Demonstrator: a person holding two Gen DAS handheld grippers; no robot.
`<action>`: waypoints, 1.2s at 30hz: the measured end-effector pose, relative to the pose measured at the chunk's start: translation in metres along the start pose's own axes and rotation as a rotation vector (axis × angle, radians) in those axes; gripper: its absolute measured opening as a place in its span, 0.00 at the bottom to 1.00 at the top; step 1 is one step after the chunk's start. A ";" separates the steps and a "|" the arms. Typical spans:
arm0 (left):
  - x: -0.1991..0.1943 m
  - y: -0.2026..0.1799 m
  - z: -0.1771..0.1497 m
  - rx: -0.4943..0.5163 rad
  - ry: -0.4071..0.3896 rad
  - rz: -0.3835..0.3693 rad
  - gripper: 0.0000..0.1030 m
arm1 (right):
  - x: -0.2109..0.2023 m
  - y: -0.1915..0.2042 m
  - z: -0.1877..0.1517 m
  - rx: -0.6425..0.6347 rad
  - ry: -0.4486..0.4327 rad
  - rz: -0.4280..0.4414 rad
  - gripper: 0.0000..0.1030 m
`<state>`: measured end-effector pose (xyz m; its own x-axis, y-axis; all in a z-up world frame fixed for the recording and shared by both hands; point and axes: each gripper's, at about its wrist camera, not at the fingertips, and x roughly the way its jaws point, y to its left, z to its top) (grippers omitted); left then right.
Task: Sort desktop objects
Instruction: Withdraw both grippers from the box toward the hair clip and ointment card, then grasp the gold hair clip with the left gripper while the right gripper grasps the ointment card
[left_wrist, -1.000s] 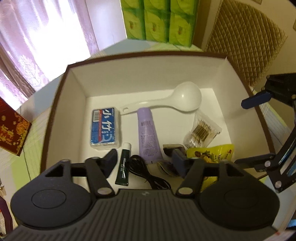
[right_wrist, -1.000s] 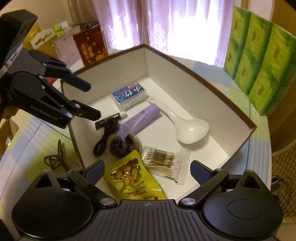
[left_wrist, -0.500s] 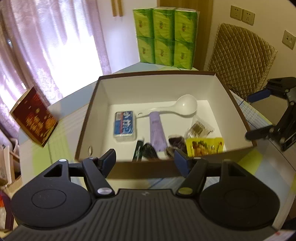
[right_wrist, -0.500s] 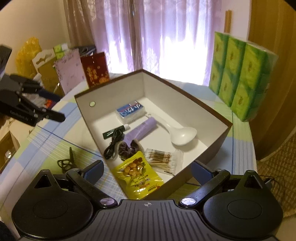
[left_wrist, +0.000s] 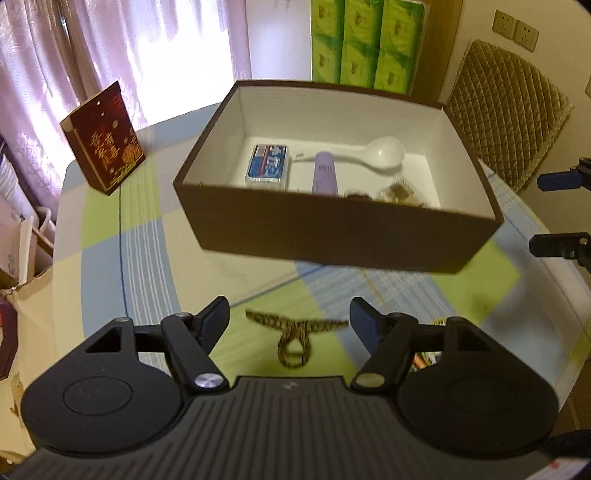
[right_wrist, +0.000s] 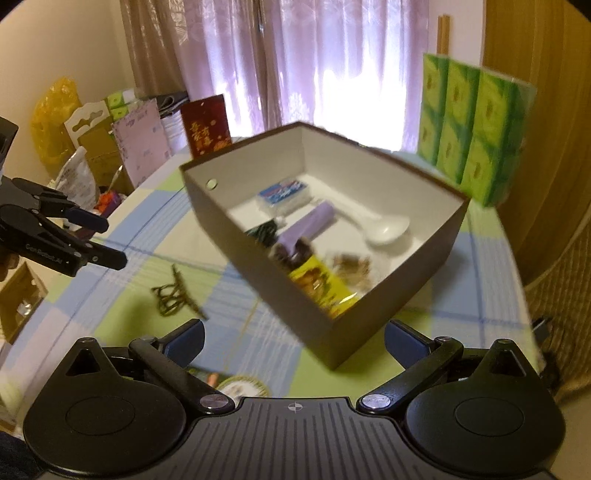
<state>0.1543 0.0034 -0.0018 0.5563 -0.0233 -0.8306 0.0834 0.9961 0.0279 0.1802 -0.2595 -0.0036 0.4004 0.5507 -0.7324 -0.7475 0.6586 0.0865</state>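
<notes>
A brown box (left_wrist: 340, 236) with a white inside stands on the checked tablecloth; it also shows in the right wrist view (right_wrist: 369, 325). In it lie a blue tissue pack (left_wrist: 269, 167), a purple tube (left_wrist: 324, 177), a white spoon (left_wrist: 384, 152), a yellow snack bag (right_wrist: 320, 284) and cotton swabs (right_wrist: 351, 269). A leopard-print hair clip (left_wrist: 295, 332) lies on the cloth between my open, empty left gripper's fingers (left_wrist: 290, 317); it also shows in the right wrist view (right_wrist: 173, 291). My right gripper (right_wrist: 293, 336) is open and empty, in front of the box's near corner.
A red gift box (left_wrist: 105, 138) stands left of the brown box. Green tissue packs (left_wrist: 364, 40) stand behind it. A quilted chair (left_wrist: 509, 122) is at the right. Bags and cartons (right_wrist: 92, 147) crowd the table's far left side. A printed packet (right_wrist: 236, 386) lies under my right gripper.
Both grippers have pulled back and away from the box. The left one now hangs over the hair clip on the cloth. Both stay open.
</notes>
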 end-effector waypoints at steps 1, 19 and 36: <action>-0.002 -0.002 -0.004 0.001 0.000 0.006 0.68 | 0.000 0.004 -0.003 0.007 0.002 0.002 0.98; -0.003 -0.017 -0.063 0.012 0.049 0.037 0.70 | 0.027 0.069 -0.059 0.053 0.148 0.029 0.98; 0.004 -0.012 -0.113 -0.033 0.117 0.015 0.70 | 0.055 0.102 -0.077 0.042 0.191 0.003 0.72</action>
<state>0.0619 0.0006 -0.0680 0.4567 0.0001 -0.8896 0.0472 0.9986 0.0244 0.0853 -0.2019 -0.0866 0.2872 0.4481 -0.8466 -0.7240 0.6802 0.1144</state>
